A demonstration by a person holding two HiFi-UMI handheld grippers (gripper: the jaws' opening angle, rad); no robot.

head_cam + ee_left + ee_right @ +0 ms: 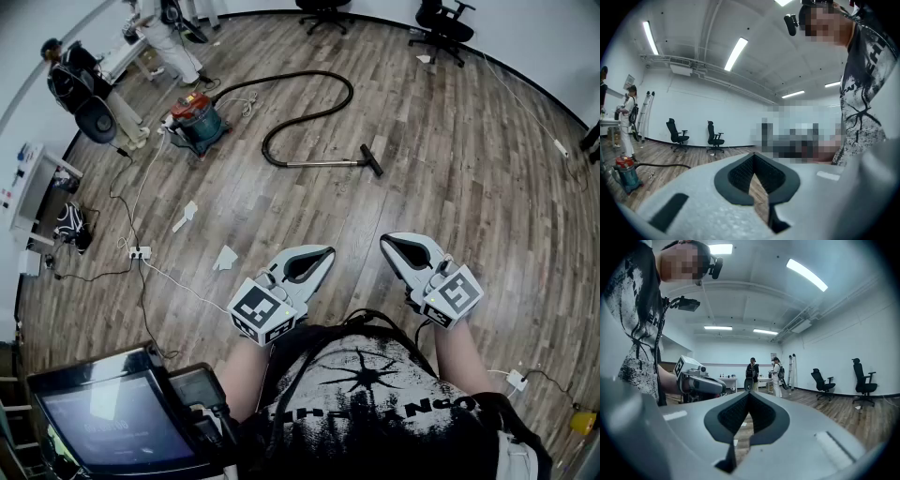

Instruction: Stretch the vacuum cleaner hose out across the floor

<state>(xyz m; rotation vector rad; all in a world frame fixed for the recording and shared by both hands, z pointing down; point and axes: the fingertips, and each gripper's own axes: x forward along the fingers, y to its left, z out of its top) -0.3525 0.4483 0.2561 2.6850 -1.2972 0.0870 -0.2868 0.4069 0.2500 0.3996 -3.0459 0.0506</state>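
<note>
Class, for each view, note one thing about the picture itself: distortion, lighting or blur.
Head view: fisheye curves the floor planks; light is even and the hose is sharp. Left gripper view: dark round vignette, a bright ceiling light, and mosaic patches laid over. Right gripper view: same vignette, with a bluish cast.

Wood floor (450,169), curled hose (352,91), vacuum cleaner (195,120), office chairs (441,23)
</note>
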